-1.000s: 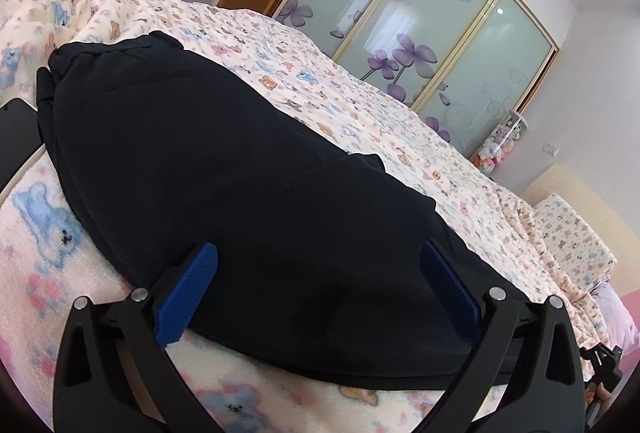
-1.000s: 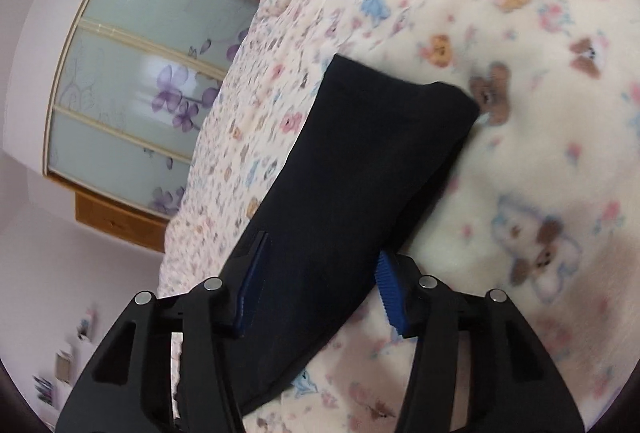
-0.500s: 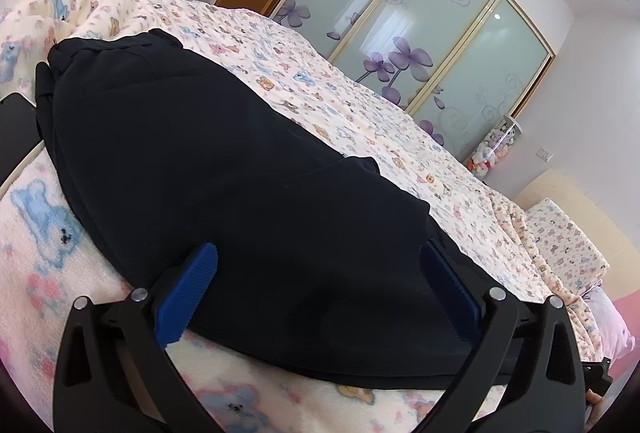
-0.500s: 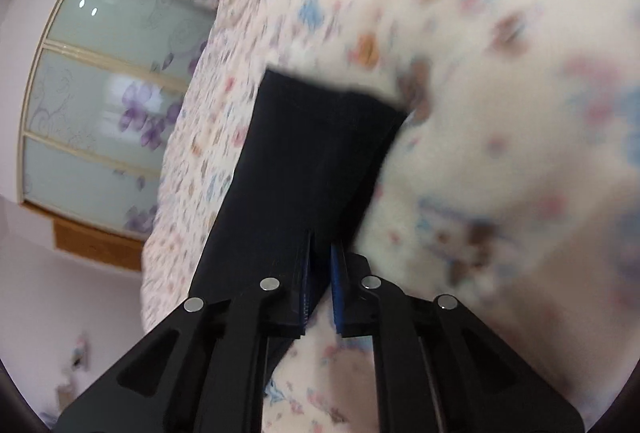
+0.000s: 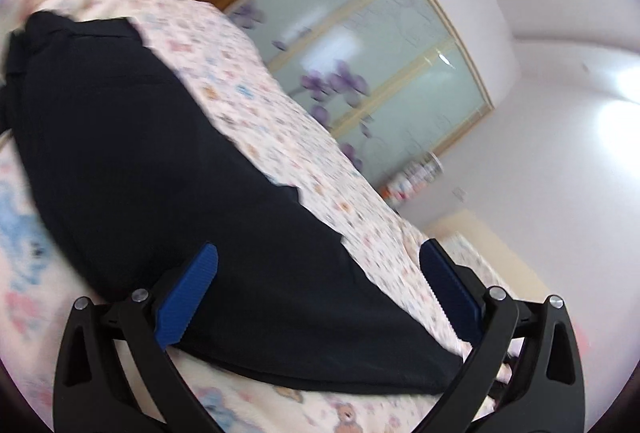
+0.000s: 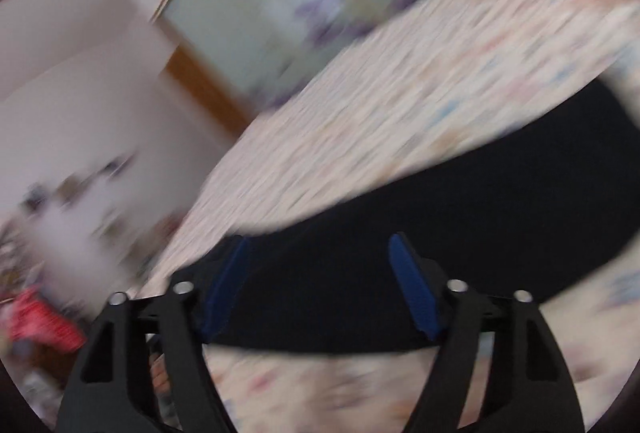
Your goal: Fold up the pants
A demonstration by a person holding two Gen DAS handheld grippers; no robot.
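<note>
Showing waistband only in left view: pants [image 5: 168, 169] on bed [image 5: 280, 137]; left tool [image 5: 316, 281], right tool [image 6: 320, 273] just reopened, both gaping, holding nothing; wardrobe [image 5: 384, 65] behind.

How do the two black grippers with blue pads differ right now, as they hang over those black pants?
The left gripper has its jaws spread wider than the right gripper, whose jaws have just been opening. The left view is only slightly blurred, while the right view is heavily smeared. Both are open, gripping nothing, above the black pants on the cartoon-print bedspread.
</note>
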